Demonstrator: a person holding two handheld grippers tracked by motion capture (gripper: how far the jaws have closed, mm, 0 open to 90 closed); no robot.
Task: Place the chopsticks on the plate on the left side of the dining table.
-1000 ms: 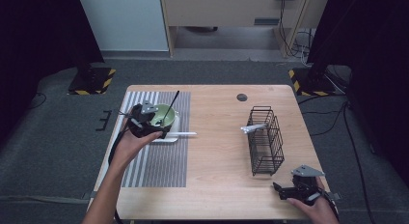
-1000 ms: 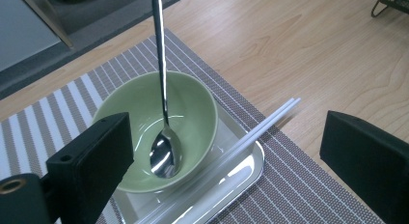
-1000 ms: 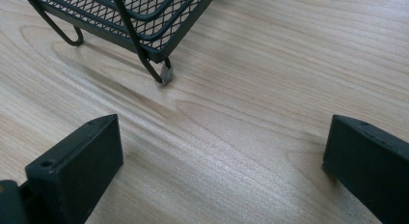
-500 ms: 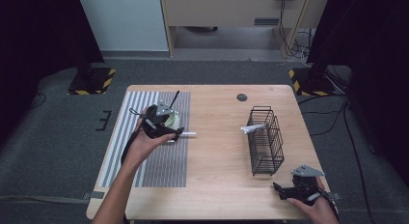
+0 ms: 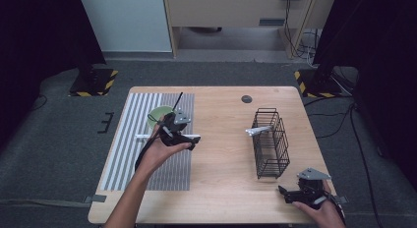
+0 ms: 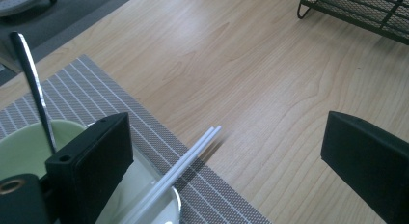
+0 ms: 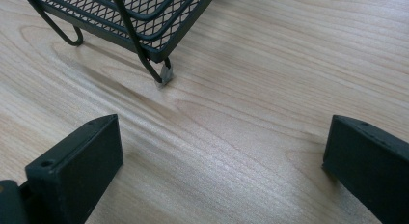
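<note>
Over the striped mat (image 5: 125,154) my left claw (image 5: 186,138) hangs with its jaws spread wide and nothing between them. In the left claw view the white chopsticks (image 6: 185,163) lie below, their far ends reaching past the mat's edge onto the bare counter (image 6: 251,64), their near ends resting across the rim of a white dish (image 6: 166,209) beside the green bowl (image 6: 21,151). A dark-handled utensil (image 6: 31,84) leans up out of that bowl, close to my near jaw.

My worry, as I judge it: the chopsticks are thin, smooth and propped at a slant, so closing on them unevenly could pinch one and send the other rolling. Coming down too close to the bowl could knock the leaning utensil or nudge the dish.

My right claw (image 5: 295,194) rests at the counter's near right corner, jaws wide apart and empty, just short of the black wire rack (image 5: 270,142), where a silvery utensil (image 5: 258,130) already pokes out.
</note>
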